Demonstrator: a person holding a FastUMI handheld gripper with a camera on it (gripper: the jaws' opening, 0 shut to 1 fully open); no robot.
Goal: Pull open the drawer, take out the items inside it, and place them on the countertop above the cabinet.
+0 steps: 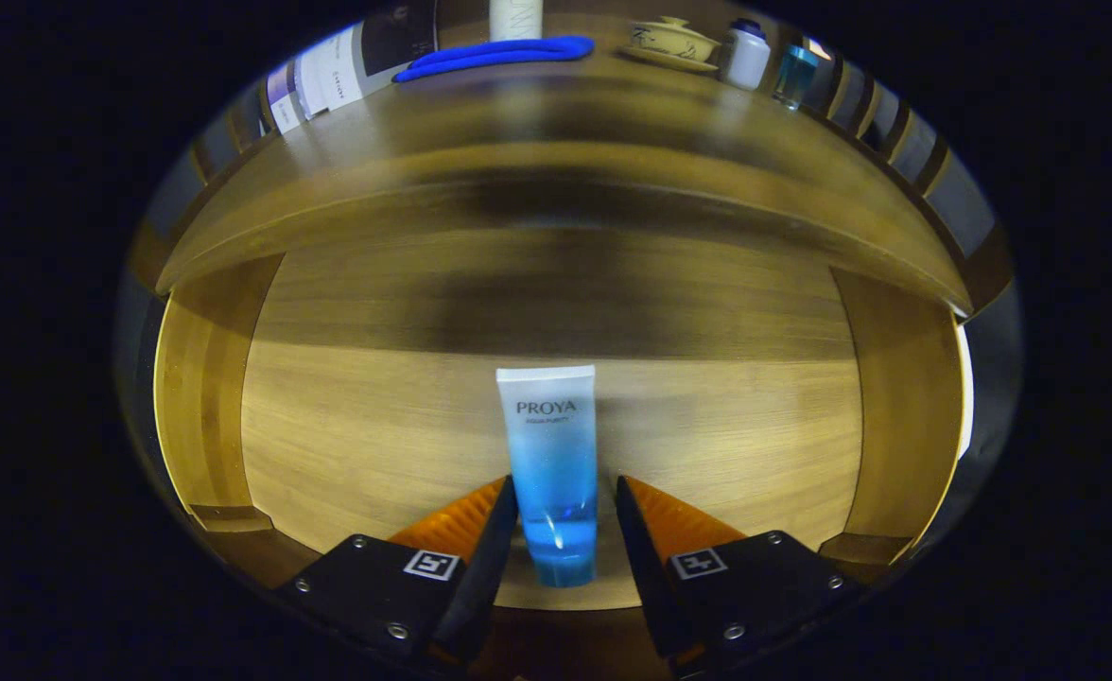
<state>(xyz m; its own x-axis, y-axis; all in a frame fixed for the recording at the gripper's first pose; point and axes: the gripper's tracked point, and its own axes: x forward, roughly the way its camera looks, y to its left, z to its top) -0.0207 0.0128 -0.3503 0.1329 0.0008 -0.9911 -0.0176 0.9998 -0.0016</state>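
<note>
Spread gripper [565,497] fingers flank the blue tube [550,473] lying in the open drawer [707,426], not pinching it.

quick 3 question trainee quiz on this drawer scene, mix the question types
1. True or false: the blue and white plastic tube lies flat in the open wooden drawer, between the tool's fingers.
2. Which lies on the wooden countertop? A) a long blue object B) a red mug C) a metal spoon
3. Fill in: the tool's right finger stands ___ from the tube.

Key: 1 true. 2 A, the long blue object. 3 apart; a gap shows, so the tool is open.
</note>
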